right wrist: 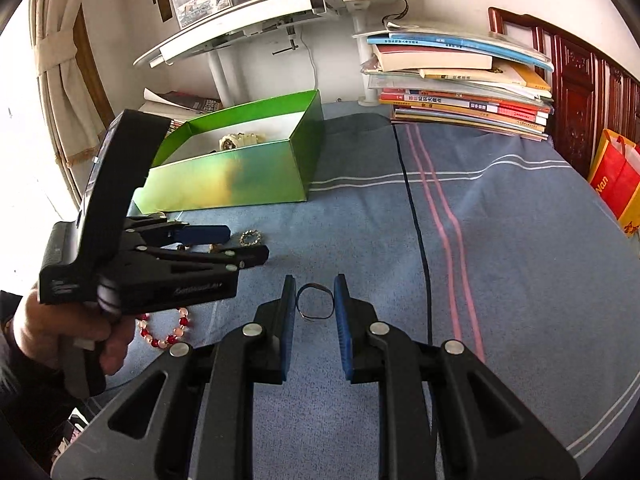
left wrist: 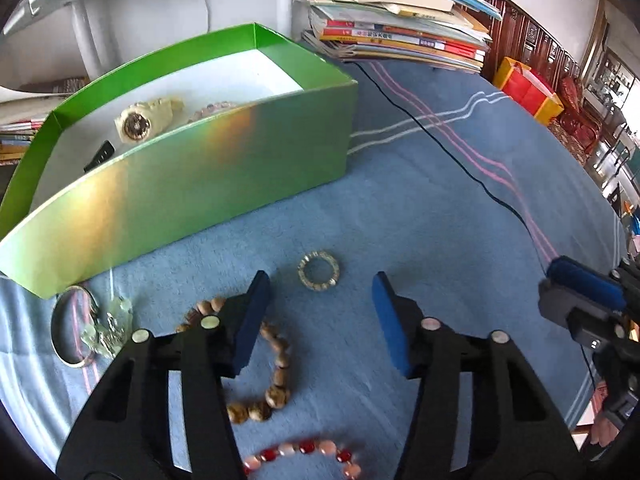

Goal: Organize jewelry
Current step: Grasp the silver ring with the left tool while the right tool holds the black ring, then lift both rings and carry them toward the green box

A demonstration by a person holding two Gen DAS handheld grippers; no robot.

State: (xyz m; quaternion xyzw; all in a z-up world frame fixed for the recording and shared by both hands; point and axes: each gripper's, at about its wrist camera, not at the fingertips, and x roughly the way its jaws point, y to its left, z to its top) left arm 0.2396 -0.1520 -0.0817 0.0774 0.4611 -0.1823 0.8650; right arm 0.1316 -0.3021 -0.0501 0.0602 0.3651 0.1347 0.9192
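- We are holding the left gripper (left wrist: 320, 292) with its fingers spread wide, hovering over the blue cloth (left wrist: 420, 200) on the tabletop, gripping nothing.
- Just ahead of those fingers, a small clear beaded ring (left wrist: 318, 271) is lying flat on the cloth; a wooden bead bracelet (left wrist: 276, 376) is lying partly under the left finger, and a red and pink bead bracelet (left wrist: 304, 454) is sitting nearer the camera.
- A silver bangle (left wrist: 64, 328) with pale charms is lying against the corner of the green box (left wrist: 192, 188).
- Inside the box, a cream watch (left wrist: 138, 122) and a bead bracelet (left wrist: 212, 110) are resting on the white floor.
- We are holding the right gripper (right wrist: 314, 294) with its fingers partly open on either side of a thin dark band (right wrist: 314, 302), which is standing on edge between them; whether the pads are touching it, we cannot tell.
- A black cord (right wrist: 416, 224) is running across the cloth.
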